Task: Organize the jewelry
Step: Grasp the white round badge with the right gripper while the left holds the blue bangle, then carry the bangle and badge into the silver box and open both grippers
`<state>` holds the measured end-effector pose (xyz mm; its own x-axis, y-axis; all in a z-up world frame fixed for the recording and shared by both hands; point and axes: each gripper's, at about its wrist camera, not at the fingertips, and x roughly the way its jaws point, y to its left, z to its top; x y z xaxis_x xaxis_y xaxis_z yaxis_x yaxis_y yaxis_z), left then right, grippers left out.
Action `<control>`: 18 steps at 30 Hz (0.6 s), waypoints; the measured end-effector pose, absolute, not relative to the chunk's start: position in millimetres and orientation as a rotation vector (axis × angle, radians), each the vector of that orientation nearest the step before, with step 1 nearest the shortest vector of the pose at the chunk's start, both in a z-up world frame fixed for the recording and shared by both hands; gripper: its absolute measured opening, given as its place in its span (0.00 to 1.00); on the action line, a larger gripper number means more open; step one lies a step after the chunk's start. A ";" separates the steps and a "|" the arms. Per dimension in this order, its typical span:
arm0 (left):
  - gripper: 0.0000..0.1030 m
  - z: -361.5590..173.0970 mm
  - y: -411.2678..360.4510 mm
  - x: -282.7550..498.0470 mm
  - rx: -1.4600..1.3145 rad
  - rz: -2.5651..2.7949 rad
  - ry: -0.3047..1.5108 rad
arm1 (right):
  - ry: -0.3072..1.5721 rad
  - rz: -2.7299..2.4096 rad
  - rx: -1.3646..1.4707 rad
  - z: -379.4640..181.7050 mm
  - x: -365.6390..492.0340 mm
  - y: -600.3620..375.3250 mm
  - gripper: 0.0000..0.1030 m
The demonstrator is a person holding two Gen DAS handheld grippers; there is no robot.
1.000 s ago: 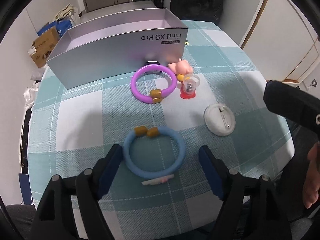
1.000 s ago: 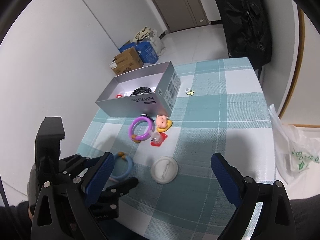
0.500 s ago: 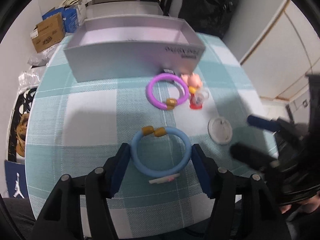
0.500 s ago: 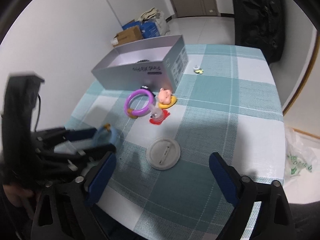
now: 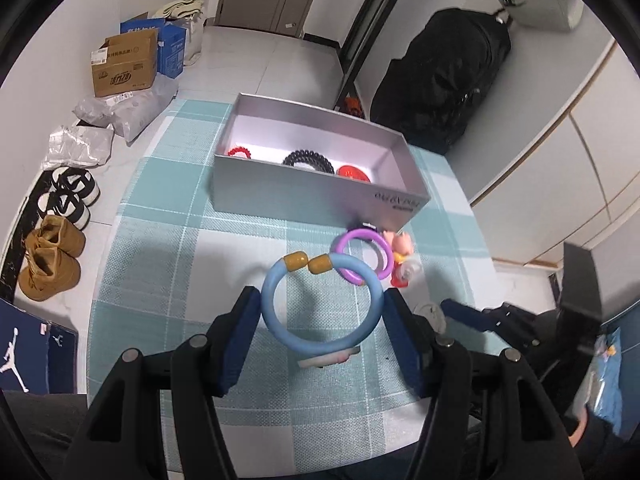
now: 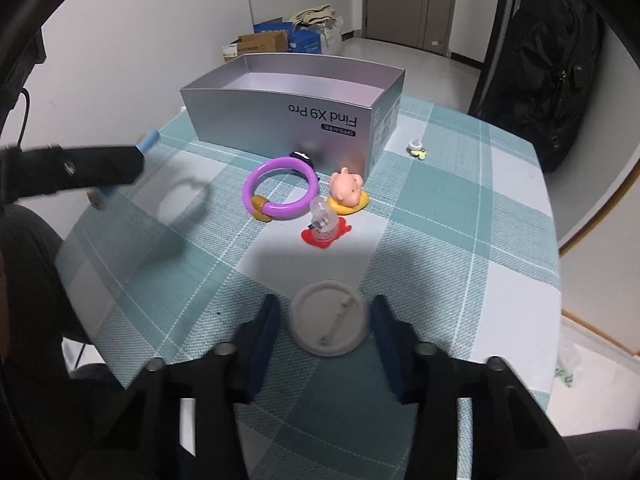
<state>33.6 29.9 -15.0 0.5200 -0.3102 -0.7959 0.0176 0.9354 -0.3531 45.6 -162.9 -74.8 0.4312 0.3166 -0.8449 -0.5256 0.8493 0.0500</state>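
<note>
My left gripper (image 5: 322, 300) is shut on a blue bracelet (image 5: 267, 304) with amber beads and holds it above the checked tablecloth (image 6: 440, 240). In the right wrist view it shows as a blurred dark shape (image 6: 80, 172) at the left. Beyond it stands an open silver box (image 5: 300, 196) holding a red hair tie, a black coil tie and a red piece. A purple bracelet (image 6: 280, 212) lies just in front of the box. My right gripper (image 6: 324, 336) is low over the table, its jaws closing around a white round badge (image 6: 320, 320) that lies flat between them with a thin gap left.
A pink pig toy (image 6: 346, 188) and a red-and-clear toy (image 6: 326, 224) sit beside the purple bracelet. A small yellow-green piece (image 6: 418, 150) lies right of the box. Shoes (image 5: 52, 264) and cartons (image 5: 124, 64) stand on the floor past the table's left edge.
My left gripper narrowed onto the blue bracelet and lifted it off the table. My right gripper came down over the white badge and its jaws drew in around it.
</note>
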 end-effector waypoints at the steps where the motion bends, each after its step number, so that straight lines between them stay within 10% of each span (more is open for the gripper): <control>1: 0.56 -14.3 30.3 33.5 -0.325 -0.200 1.005 | 0.994 0.530 -0.239 -74.7 45.2 -161.1 0.40; 18: 0.56 -0.3 42.5 45.1 -0.386 -0.216 0.948 | 0.894 0.618 -0.074 -43.2 44.9 -166.7 0.40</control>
<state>45.1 42.5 -0.3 0.5688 -0.3460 -0.7462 0.0119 0.9106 -0.4132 44.9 -166.7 -43.2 0.4651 0.4731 -0.7483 -0.5327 0.8246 0.1902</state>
